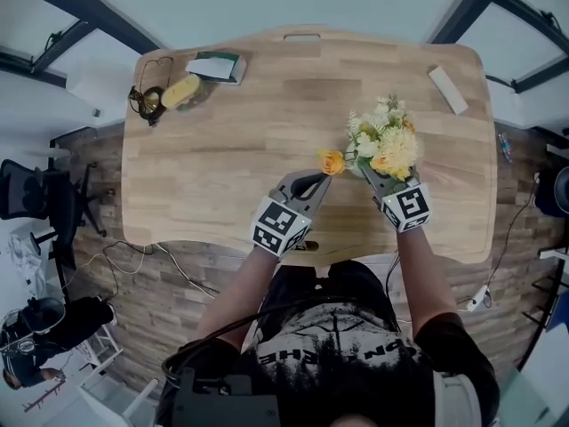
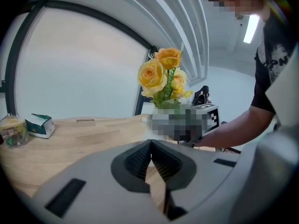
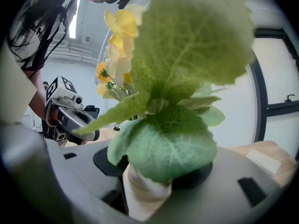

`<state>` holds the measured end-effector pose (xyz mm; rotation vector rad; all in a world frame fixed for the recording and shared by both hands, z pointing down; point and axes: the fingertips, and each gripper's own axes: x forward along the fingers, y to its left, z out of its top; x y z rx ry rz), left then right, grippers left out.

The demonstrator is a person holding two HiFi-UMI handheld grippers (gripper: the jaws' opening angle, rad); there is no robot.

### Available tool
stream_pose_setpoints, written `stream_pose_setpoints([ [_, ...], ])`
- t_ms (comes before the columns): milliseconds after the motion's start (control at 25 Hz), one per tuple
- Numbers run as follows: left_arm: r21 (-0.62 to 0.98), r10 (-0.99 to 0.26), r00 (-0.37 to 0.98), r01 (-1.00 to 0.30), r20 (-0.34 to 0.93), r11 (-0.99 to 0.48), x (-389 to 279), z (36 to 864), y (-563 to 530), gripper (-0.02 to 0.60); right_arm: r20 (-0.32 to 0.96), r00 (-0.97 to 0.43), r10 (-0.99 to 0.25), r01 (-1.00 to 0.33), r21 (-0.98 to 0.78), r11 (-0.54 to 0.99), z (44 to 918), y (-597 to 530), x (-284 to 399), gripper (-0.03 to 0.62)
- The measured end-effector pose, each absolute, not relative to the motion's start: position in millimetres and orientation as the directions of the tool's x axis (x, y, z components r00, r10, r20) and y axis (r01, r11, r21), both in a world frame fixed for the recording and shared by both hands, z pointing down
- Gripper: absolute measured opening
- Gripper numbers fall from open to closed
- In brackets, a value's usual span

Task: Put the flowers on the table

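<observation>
A bouquet (image 1: 384, 140) of yellow, white and orange flowers stands upright over the right part of the wooden table (image 1: 231, 149). My right gripper (image 1: 373, 181) is shut on its whitish wrapped base (image 3: 142, 192); big green leaves (image 3: 173, 139) fill the right gripper view. One orange rose (image 1: 332, 161) sticks out on the bouquet's left side. My left gripper (image 1: 318, 178) sits just below and left of that rose, its jaws shut with the pads (image 2: 140, 160) meeting at the tip. No stem shows between them. In the left gripper view, the roses (image 2: 152, 76) rise beyond the jaws.
At the table's far left lie a jar with a yellow item (image 1: 178, 92) and a green-and-white box (image 1: 216, 65); both also show in the left gripper view as jar (image 2: 13, 130) and box (image 2: 39, 125). A white block (image 1: 447, 89) lies far right. An office chair (image 1: 40, 194) stands left.
</observation>
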<state>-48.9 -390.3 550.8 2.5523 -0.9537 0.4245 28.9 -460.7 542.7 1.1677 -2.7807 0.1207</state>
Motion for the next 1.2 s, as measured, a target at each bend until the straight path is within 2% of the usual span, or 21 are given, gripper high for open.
stream_pose_setpoints([
  [960,0.283,-0.532,0.726,-0.671,0.435,-0.685,-58.2,581.5,-379.8,0.014,0.131,-0.682,-0.720,-0.726,-0.001,0.688,559.5,-467.4,22.0,0.253],
  [1200,0.285,-0.524,0.730,-0.666,0.440,-0.689,-56.4,583.4,-371.0,0.014,0.151,-0.681,-0.716,-0.726,-0.013,0.688,562.2,-463.2,22.5,0.288],
])
